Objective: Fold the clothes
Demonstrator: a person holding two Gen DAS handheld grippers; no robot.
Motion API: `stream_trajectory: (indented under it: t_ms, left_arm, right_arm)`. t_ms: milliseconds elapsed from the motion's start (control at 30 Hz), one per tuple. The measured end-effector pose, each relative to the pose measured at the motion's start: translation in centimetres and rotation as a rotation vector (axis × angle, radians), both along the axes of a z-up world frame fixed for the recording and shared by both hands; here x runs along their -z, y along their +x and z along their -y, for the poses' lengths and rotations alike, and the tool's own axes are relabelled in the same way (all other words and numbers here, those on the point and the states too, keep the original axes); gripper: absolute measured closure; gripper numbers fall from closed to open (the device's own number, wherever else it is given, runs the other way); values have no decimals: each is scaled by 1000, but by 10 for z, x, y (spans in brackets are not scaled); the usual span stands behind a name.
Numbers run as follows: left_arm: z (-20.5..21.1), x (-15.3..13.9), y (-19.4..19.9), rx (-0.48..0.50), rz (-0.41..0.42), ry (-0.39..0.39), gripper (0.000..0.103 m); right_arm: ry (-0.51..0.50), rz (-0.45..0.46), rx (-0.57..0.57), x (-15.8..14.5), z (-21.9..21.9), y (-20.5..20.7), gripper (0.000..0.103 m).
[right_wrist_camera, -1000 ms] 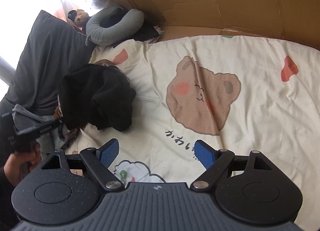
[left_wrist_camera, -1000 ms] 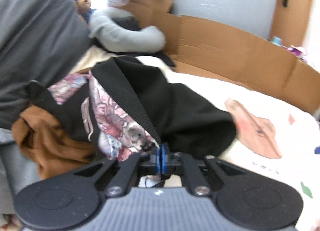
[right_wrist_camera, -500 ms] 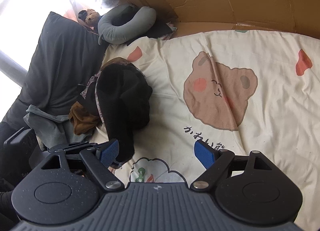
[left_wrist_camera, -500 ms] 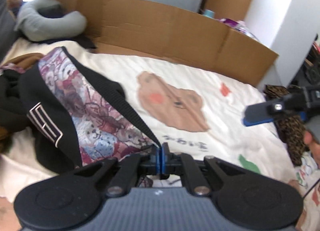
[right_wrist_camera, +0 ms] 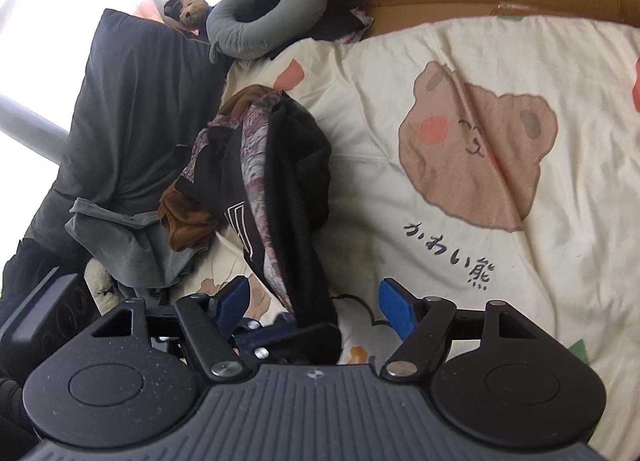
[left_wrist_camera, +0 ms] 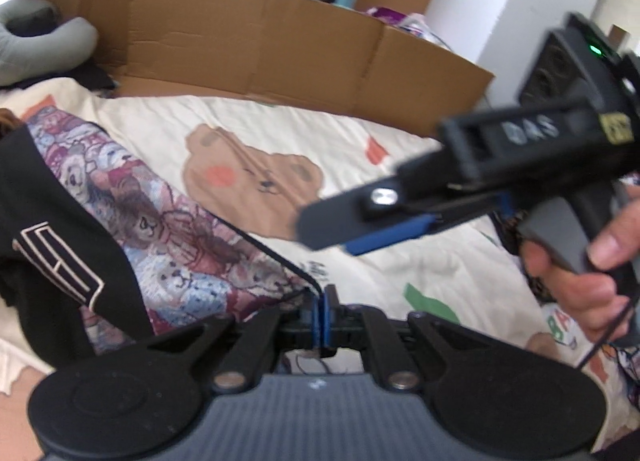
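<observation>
A black garment with a teddy-bear patterned inside (left_wrist_camera: 140, 229) is stretched from the clothes pile across the cream bedsheet (left_wrist_camera: 460, 261). My left gripper (left_wrist_camera: 322, 309) is shut on its thin black edge. In the right wrist view the same garment (right_wrist_camera: 288, 165) runs down between the blue pads of my right gripper (right_wrist_camera: 316, 301), whose jaws are closing; the pads stand apart from the cloth. The left gripper (right_wrist_camera: 288, 335) sits just below, between those jaws. The right gripper (left_wrist_camera: 352, 233) reaches in from the right, held by a hand (left_wrist_camera: 580, 273).
A brown garment (right_wrist_camera: 188, 221) and a grey one (right_wrist_camera: 120, 237) lie heaped beside a dark grey pillow (right_wrist_camera: 132, 113). A grey neck pillow (right_wrist_camera: 264, 17) sits at the bed's far corner. A cardboard wall (left_wrist_camera: 280, 45) lines the far side.
My left gripper has pulled the black garment out of the pile and rightward across the bed, up to the right gripper. The right gripper's jaws have narrowed, with the garment now between them.
</observation>
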State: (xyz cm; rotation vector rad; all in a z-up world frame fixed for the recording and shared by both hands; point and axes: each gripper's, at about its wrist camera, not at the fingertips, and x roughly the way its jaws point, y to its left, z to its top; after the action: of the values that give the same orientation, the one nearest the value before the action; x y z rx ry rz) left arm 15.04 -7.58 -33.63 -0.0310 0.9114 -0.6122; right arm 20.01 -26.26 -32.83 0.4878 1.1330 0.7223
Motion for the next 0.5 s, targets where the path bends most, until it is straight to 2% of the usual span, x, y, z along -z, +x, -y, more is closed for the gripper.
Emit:
stream_trajectory:
  t_ms: [200, 400, 500]
  left_arm:
    - [9, 2, -6, 38, 4, -3, 101]
    - [20, 0, -10, 79, 22, -4, 101]
    - [24, 0, -13, 85, 18, -8, 101]
  right_arm:
    - [21, -67, -11, 12, -5, 1, 32]
    - [-2, -101, -46, 21, -9, 1, 53]
    - [-41, -106, -48, 26, -6, -1, 69]
